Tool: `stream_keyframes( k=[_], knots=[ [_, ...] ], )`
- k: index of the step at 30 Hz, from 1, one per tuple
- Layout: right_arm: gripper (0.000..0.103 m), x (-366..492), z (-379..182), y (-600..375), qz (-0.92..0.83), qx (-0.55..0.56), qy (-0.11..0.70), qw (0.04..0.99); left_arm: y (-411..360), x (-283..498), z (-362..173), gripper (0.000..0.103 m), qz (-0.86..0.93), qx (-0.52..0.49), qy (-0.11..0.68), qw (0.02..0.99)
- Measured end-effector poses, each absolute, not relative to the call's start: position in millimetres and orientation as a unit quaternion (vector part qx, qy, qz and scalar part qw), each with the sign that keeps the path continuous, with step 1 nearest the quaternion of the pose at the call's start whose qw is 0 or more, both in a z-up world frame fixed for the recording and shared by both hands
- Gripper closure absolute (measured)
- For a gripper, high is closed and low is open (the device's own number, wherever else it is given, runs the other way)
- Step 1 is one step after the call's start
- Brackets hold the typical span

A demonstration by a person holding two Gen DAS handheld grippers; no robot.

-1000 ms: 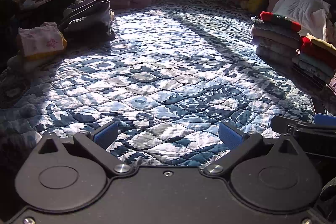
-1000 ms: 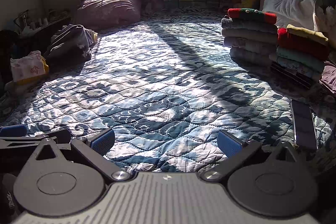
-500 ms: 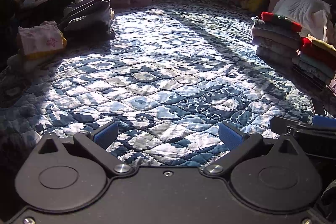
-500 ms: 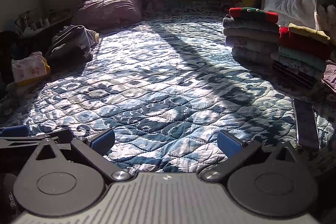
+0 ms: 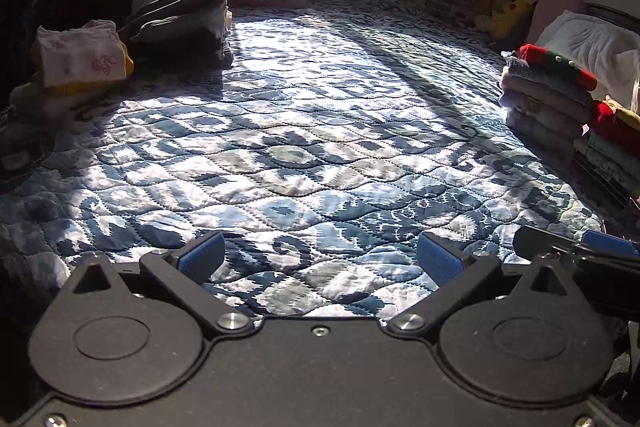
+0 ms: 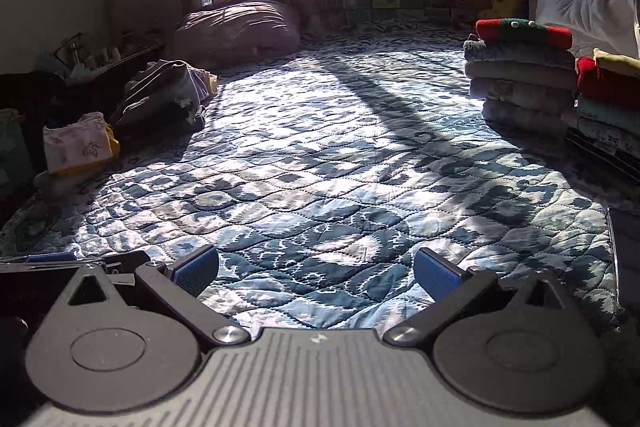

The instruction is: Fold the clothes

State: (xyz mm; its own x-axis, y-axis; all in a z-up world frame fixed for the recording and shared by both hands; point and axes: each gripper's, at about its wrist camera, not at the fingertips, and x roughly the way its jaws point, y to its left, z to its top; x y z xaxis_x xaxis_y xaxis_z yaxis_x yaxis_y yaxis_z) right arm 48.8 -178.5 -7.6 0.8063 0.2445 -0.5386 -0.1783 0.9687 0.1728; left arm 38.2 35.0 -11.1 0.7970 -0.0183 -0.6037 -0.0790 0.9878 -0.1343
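I hold my left gripper and my right gripper low over the blue quilt, each with its jaws spread wide and nothing between the pads. The middle of the quilt is bare of clothing. The clothes to be folded appear to be the loose dark heap at the upper left of the left view, with a small pink and yellow bundle just below it; the same heap sits at mid left of the right view. Finished work stands at the right edge: a neat stack topped by a red and green piece, with a second stack just beside it. I judge that the next garment has not yet been fetched. Risks noted: the heap is well apart from both grippers and in shadow, so a pinch could gather several layers or a neighbouring item; a wide swing on the right could topple the stacks; a dark flat object, which I cannot identify, lies at the lower right and could be dragged.
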Motion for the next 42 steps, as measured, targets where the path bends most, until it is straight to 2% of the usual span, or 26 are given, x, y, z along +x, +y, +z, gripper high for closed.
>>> stream_keyframes(
  k=[4,8,10,14,19,21,23,25,26,28,36,37,38,39,40,42],
  knots=[
    [0.000,70,-12,-157,0.153,0.051,0.258,0.953,71,49,-14,0.000,0.051,-0.087,0.297,0.949],
    [0.000,97,-20,-130,0.194,0.026,0.221,0.956,122,67,-21,0.000,0.082,-0.125,0.332,0.931],
    [0.000,113,-27,-116,0.210,0.013,0.213,0.954,150,70,-20,0.000,0.102,-0.135,0.324,0.931],
    [0.000,145,-45,-96,0.242,0.000,0.227,0.943,194,87,-7,0.001,0.159,-0.101,0.301,0.935],
    [0.001,163,-75,-92,0.281,0.034,0.223,0.933,245,130,20,0.003,0.188,-0.069,0.258,0.945],
    [0.001,172,-83,-91,0.284,0.036,0.227,0.931,258,152,28,0.010,0.196,-0.054,0.246,0.948],
    [0.005,179,-90,-93,0.287,0.040,0.235,0.928,276,182,32,0.024,0.197,-0.040,0.237,0.950],
    [0.006,188,-97,-97,0.289,0.054,0.246,0.923,291,208,32,0.032,0.203,-0.035,0.232,0.951],
    [0.006,191,-100,-99,0.290,0.062,0.253,0.921,300,222,31,0.039,0.212,-0.032,0.230,0.949],
    [0.006,195,-105,-100,0.292,0.069,0.264,0.917,318,248,28,0.045,0.226,-0.030,0.225,0.947],
    [0.003,218,-119,-107,0.317,0.116,0.306,0.890,375,325,6,0.057,0.293,-0.003,0.274,0.916],
    [0.003,220,-120,-109,0.319,0.124,0.306,0.888,374,328,7,0.062,0.297,0.003,0.276,0.914],
    [0.003,220,-121,-110,0.320,0.130,0.305,0.888,374,330,8,0.083,0.301,0.008,0.279,0.912],
    [0.002,220,-121,-110,0.320,0.132,0.302,0.888,374,332,11,0.094,0.301,0.002,0.280,0.911],
    [0.002,221,-122,-110,0.320,0.132,0.301,0.889,373,333,13,0.101,0.301,0.002,0.283,0.911],
    [0.002,220,-121,-110,0.320,0.134,0.299,0.889,369,332,18,0.103,0.293,-0.001,0.282,0.914]
  ],
)
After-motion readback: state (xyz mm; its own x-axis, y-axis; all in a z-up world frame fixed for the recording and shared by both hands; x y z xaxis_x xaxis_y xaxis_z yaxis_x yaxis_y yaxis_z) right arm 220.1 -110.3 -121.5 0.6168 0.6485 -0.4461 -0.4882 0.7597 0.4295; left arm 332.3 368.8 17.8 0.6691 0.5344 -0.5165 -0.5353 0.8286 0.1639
